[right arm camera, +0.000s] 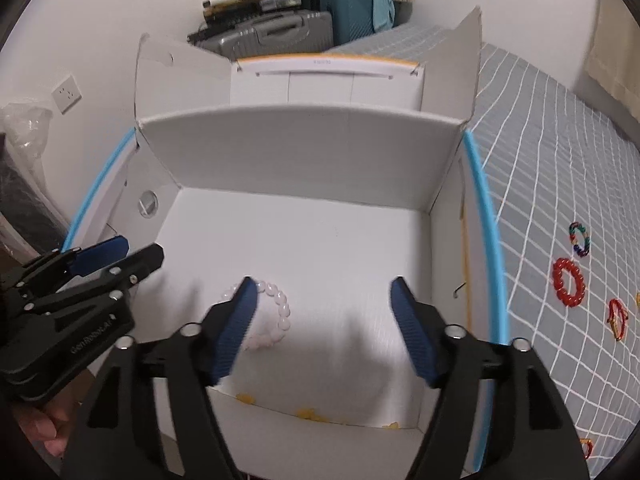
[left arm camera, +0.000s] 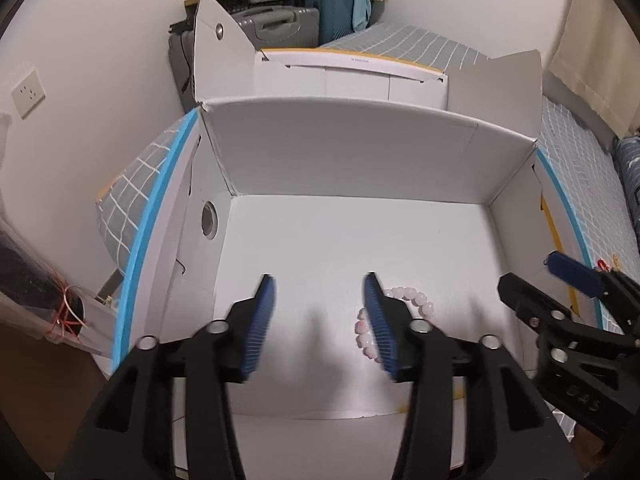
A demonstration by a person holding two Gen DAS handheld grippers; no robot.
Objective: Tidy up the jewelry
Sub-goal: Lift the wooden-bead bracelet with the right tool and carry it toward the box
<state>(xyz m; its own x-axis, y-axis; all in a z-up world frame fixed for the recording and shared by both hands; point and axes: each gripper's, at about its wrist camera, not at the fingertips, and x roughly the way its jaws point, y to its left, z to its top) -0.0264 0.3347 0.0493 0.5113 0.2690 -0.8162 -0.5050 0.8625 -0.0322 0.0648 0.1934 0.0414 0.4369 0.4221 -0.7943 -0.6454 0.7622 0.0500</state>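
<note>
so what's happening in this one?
A person is sorting jewelry on a bed with a handheld gripper in each hand. Both the left gripper and the right gripper hang open over an open white cardboard box. A pale pink beaded bracelet lies loose on the box floor, held by neither. A red beaded bracelet, a multicoloured bracelet and a small red-and-gold piece still lie on the grey checked bedspread to the right of the box.

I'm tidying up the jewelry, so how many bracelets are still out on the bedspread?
3 clearly: a multicolored bracelet, a red beaded bracelet just below it, and a red-and-gold bracelet nearer the edge. Small bits at the frame's rim may be more.
</note>
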